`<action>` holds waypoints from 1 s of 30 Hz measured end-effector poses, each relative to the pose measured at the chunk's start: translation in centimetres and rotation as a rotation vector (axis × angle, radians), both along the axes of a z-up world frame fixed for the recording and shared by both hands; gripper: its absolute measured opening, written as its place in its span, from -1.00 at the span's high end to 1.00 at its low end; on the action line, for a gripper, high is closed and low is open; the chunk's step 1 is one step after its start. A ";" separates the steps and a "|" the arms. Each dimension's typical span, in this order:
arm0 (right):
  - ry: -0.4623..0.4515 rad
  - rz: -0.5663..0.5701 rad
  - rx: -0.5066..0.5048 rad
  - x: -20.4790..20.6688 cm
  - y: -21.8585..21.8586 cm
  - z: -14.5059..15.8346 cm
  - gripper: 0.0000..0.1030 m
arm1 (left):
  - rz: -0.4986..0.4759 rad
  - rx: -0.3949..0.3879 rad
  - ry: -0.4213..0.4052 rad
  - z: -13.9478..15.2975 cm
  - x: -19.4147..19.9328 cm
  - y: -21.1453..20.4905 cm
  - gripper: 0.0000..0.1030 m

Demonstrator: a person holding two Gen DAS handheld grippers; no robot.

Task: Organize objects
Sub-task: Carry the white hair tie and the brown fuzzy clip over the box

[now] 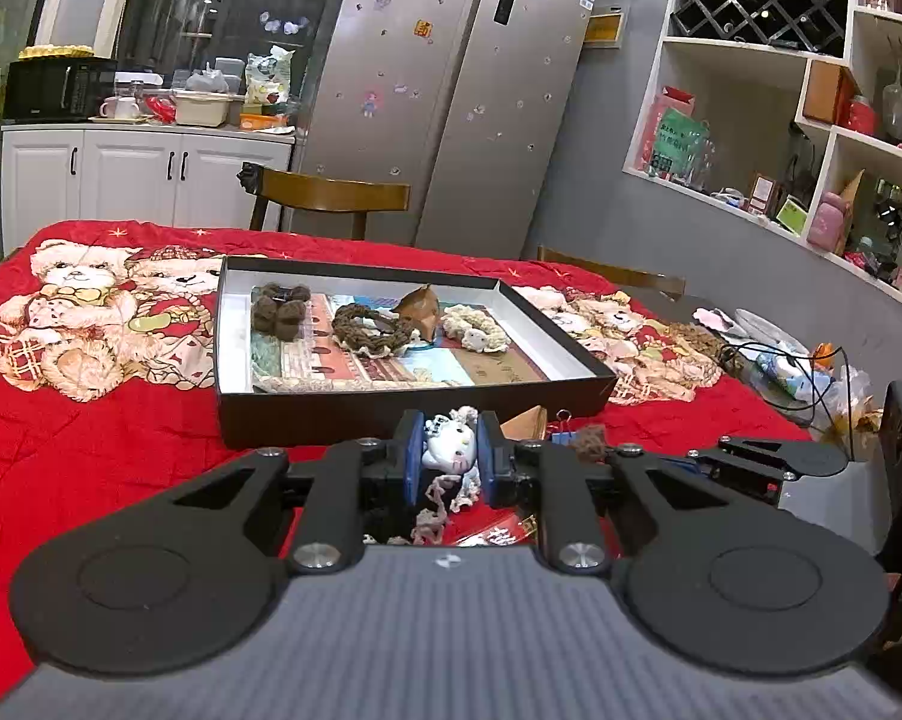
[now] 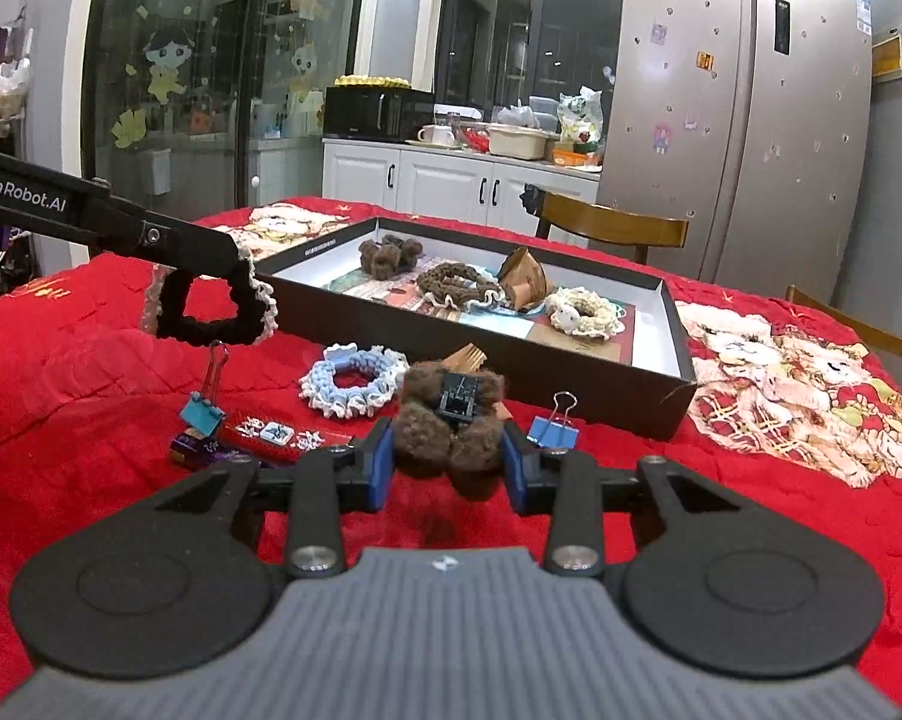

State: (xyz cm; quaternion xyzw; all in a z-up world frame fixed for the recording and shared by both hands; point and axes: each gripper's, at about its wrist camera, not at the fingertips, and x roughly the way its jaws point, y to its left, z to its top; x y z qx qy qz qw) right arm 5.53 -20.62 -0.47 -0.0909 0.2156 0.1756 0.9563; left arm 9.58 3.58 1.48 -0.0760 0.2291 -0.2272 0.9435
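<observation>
My left gripper (image 1: pixel 451 432) is shut on a black scrunchie with white lace trim and a white cat charm (image 1: pixel 448 447). In the right wrist view that scrunchie (image 2: pixel 211 306) hangs from the left gripper (image 2: pixel 235 264) above the red cloth, left of the box. My right gripper (image 2: pixel 448 462) is shut on a brown fuzzy hair clip (image 2: pixel 451 426), held just over the cloth in front of the box. The shallow black box (image 1: pixel 391 405) (image 2: pixel 511 363) holds a brown fuzzy clip (image 1: pixel 280 309), a brown scrunchie (image 1: pixel 370 327), a brown claw clip (image 1: pixel 421 306) and a cream scrunchie (image 1: pixel 475 327).
On the red bear-print cloth (image 2: pixel 751 480) lie a light blue scrunchie (image 2: pixel 355 381), two blue binder clips (image 2: pixel 202 411) (image 2: pixel 553 432), a red snowflake clip (image 2: pixel 271 435) and a wooden comb (image 2: pixel 469 354). Wooden chairs (image 1: pixel 331 192) stand behind the table. Cables and clutter (image 1: pixel 799 366) sit at the right edge.
</observation>
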 end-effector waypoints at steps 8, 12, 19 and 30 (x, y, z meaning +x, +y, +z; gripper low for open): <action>-0.036 0.008 0.008 -0.4 0.0 1.3 0.22 | -0.008 0.030 -0.018 1.5 -0.1 -0.5 0.57; -0.059 0.015 -0.020 0.0 0.3 2.3 0.22 | -0.008 0.060 -0.029 2.9 0.6 -0.7 0.57; -0.097 0.015 -0.056 1.9 0.9 4.7 0.22 | 0.019 0.075 -0.025 4.8 3.9 -0.6 0.57; -0.054 -0.034 -0.001 9.8 0.3 6.4 0.22 | 0.118 0.107 -0.012 4.9 11.3 -1.5 0.57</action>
